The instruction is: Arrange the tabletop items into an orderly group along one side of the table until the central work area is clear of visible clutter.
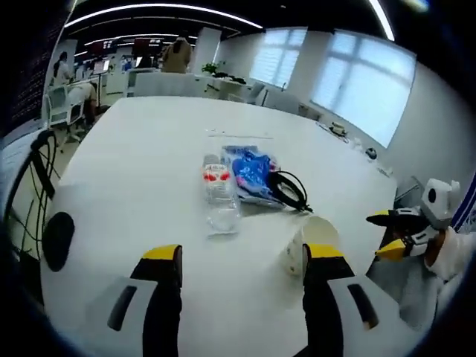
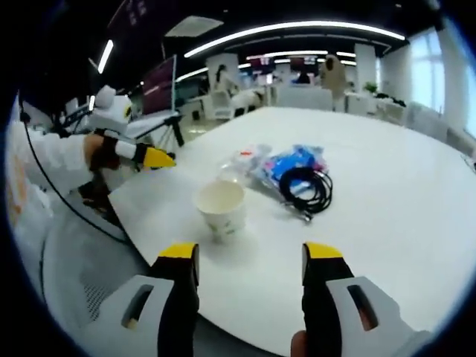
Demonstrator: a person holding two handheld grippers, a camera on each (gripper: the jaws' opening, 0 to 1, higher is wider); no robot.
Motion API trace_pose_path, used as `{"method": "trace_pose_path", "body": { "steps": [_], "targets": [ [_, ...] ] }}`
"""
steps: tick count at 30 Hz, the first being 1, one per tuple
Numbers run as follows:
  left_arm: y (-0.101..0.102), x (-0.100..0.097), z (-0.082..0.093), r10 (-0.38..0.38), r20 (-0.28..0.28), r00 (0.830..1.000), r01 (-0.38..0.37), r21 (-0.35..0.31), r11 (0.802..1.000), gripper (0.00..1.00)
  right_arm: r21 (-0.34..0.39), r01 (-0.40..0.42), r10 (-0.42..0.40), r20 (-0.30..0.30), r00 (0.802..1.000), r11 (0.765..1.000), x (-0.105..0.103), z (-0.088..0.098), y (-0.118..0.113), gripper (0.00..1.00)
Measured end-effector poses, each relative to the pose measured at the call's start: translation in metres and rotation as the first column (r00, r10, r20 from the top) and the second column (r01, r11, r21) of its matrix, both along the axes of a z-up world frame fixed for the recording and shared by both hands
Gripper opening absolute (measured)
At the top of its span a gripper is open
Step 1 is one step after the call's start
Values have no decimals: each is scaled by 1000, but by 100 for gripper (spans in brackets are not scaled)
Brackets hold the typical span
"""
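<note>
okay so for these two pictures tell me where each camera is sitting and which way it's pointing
Left gripper view: rides on the left gripper, looking along its open jaws across the white table at a clear bottle, blue packet, black cable and paper cup; the right gripper enters at right.
Right gripper view: rides on the right gripper, facing the paper cup from another table edge; the left gripper and a sleeve enter at left.
Shared: table, cup, bottle, packet, cable.
</note>
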State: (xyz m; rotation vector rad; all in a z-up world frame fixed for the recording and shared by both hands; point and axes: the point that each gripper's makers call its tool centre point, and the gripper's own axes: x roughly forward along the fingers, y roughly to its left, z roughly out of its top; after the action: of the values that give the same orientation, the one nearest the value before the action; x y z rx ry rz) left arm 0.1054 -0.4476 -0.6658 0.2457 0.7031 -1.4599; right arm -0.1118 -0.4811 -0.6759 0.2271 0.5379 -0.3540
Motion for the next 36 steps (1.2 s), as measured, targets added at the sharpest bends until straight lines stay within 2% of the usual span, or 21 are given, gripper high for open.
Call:
{"method": "trace_pose_path", "body": {
  "steps": [7,14,24,29,36],
  "targets": [
    [-44,1,-2,-48,3,999,48,44,998,66,16,4,-4,-8,1000,1000,-1,-3,0,53],
    [-73,2,-14,-59,-19,998,61,95,994,67,29,-14,15,-30,999,999,-1,-8,4,52],
    [-93,9,-27,-56,-30,998,59,131,990,67,50,-7,9,-51,999,999,0,-15,4,51],
    [-101,13,-36,-54,-30,998,58,172,983,67,59,-4,8,-60,998,998,0,-17,5,51],
    [-112,15,-52,-34,-83,996,53,236,970,65,69,13,-8,-62,998,998,-1,-19,4,51]
  ]
}}
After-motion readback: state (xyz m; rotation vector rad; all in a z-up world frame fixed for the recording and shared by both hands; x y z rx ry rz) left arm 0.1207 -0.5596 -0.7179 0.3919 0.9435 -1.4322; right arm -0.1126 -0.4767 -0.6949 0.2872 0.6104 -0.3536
